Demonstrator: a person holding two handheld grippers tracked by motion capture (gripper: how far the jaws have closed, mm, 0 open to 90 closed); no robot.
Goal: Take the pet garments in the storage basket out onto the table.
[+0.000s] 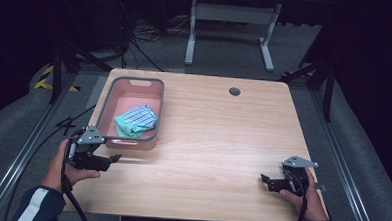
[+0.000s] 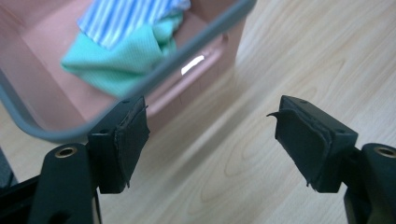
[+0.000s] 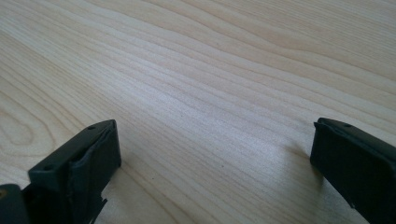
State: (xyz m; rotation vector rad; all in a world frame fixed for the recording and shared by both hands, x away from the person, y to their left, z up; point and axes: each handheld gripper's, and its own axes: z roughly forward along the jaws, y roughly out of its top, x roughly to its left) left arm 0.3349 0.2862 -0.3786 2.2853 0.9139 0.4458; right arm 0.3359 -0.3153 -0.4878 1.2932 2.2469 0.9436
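The left gripper is held with jaws apart and nothing between them, just in front of the pink bin, which contains folded striped and green cloths. The right gripper is held open and empty near the wooden table surface, well apart. Grey carpet surrounds the table.

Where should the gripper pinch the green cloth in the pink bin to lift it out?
Probably the bunched fold of the green cloth at its near corner, coming from above with the left gripper. That corner is bare, while a striped cloth covers the rest, and the bin walls block the sides.
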